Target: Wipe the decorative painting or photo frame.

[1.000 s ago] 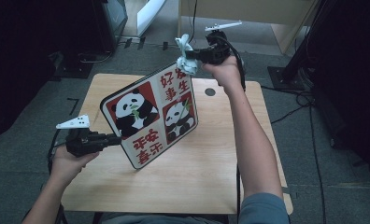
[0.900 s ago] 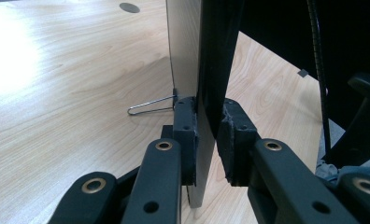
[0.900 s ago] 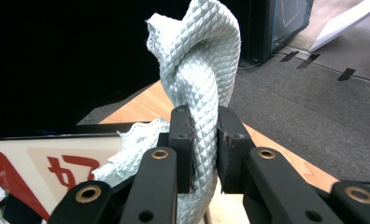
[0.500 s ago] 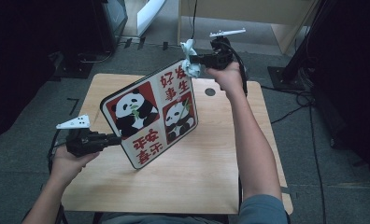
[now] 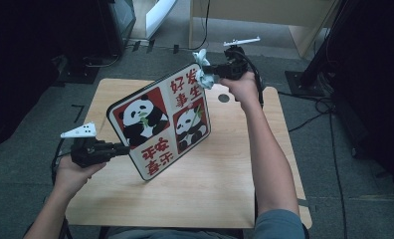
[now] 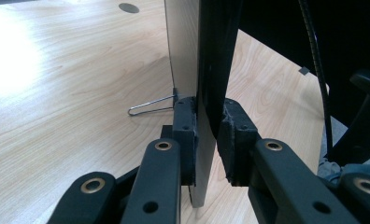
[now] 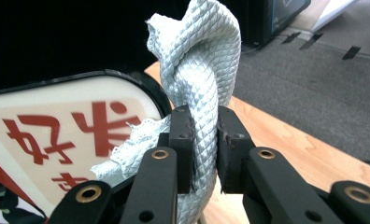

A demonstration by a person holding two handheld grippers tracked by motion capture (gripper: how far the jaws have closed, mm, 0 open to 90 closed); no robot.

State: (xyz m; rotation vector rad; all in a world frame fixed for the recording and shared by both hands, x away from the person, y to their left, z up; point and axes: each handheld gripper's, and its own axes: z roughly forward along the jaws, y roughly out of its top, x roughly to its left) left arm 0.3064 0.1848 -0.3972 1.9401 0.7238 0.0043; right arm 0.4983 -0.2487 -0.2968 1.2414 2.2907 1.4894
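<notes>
From above, the panda board stands tilted over the middle of the wooden table, its lower corner near the table's centre and its top corner toward the far edge. The left gripper is clamped on the board's lower-left edge; the right gripper is clamped on a pale cloth pressed at the board's top corner, near the far right of the table.

The left gripper view adds what the high view hides: the board edge-on between the 2 pads, its plain back, and a thin wire stand jutting from that back above the table. The right gripper view shows the cloth as a twisted, diamond-textured wad pinched between the jaws, touching the red characters on the board.

Compared with 1 second ago, the right gripper and cloth sit slightly lower along the board's top corner; the left gripper and the board are unmoved.
</notes>
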